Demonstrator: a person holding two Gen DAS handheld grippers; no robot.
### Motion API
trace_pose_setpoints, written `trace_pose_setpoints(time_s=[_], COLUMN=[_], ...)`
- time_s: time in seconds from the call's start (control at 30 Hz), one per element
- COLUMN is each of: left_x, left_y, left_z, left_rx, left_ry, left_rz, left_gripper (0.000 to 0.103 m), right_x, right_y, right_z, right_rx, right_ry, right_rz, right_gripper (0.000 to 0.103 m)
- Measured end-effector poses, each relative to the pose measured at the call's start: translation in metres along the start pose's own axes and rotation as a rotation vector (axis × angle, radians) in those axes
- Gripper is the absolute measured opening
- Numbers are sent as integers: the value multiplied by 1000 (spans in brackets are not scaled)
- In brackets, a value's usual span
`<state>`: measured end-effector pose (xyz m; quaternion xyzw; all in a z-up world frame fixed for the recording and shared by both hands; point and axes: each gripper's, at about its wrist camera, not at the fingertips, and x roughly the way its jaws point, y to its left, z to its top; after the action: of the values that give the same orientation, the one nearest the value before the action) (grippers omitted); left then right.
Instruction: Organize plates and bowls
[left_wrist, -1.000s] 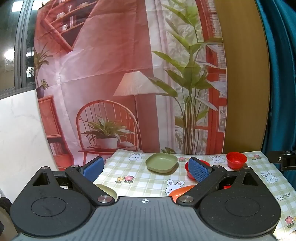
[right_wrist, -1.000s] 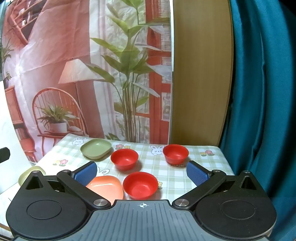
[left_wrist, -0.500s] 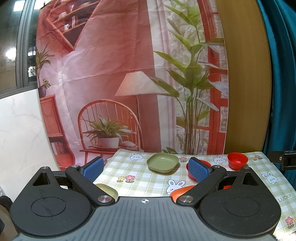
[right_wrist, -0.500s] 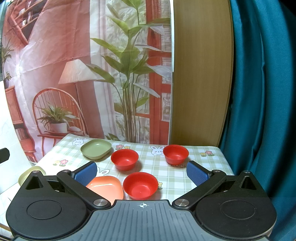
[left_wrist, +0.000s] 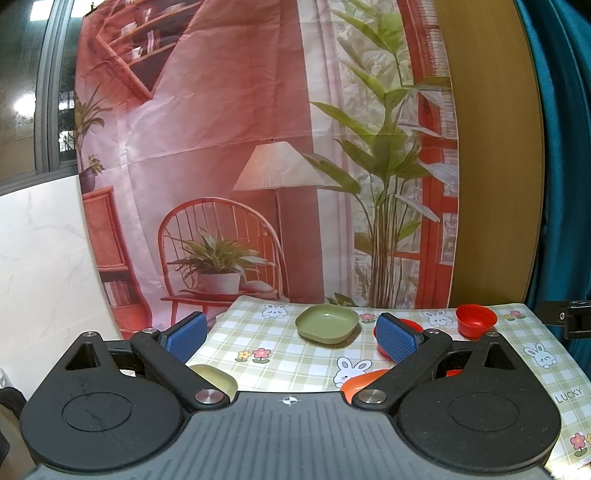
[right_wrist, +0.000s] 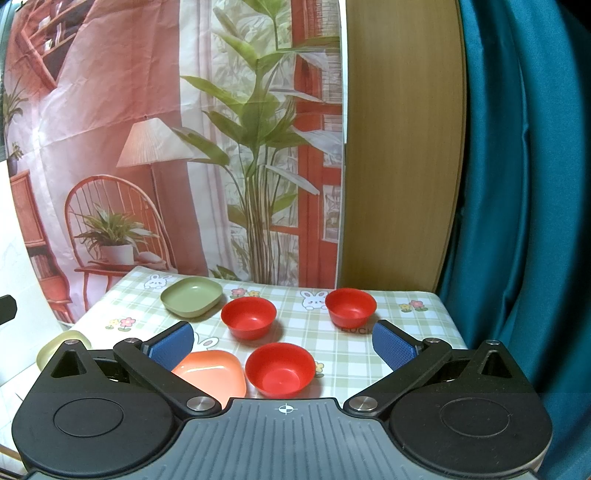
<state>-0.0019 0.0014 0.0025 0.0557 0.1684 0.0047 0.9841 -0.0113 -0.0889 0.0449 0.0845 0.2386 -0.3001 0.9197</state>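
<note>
On the checked tablecloth (right_wrist: 332, 332) lie a green square plate (right_wrist: 191, 296), an orange plate (right_wrist: 212, 374), a pale yellow-green plate (right_wrist: 61, 349) at the left edge, and three red bowls: middle (right_wrist: 248, 317), far right (right_wrist: 351, 307), near (right_wrist: 280, 368). In the left wrist view I see the green plate (left_wrist: 328, 328), the pale plate (left_wrist: 214, 376), part of the orange plate (left_wrist: 360, 382) and a red bowl (left_wrist: 475, 320). My left gripper (left_wrist: 291, 338) and right gripper (right_wrist: 282, 347) are both open and empty, held above the near table edge.
A printed backdrop (right_wrist: 166, 147) hangs behind the table, with a wooden panel (right_wrist: 399, 147) and a teal curtain (right_wrist: 524, 184) to the right. A white marble wall (left_wrist: 40, 258) is on the left. The right gripper's edge shows in the left wrist view (left_wrist: 569, 319).
The left wrist view has shifted slightly, so the table objects sit a little further right. The right gripper has barely moved. Both grippers stay open.
</note>
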Motion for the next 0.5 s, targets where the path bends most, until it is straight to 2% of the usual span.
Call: trace_pose_setpoints(time_s=[0.5], left_x=[0], left_y=[0], left_z=[-1], left_rx=[0], left_ry=[-1], left_rz=[-1], left_gripper=[99], right_x=[-1], right_y=[2], right_z=[2], right_rx=[0], right_ry=[-1], right_rz=[-1], right_gripper=[103])
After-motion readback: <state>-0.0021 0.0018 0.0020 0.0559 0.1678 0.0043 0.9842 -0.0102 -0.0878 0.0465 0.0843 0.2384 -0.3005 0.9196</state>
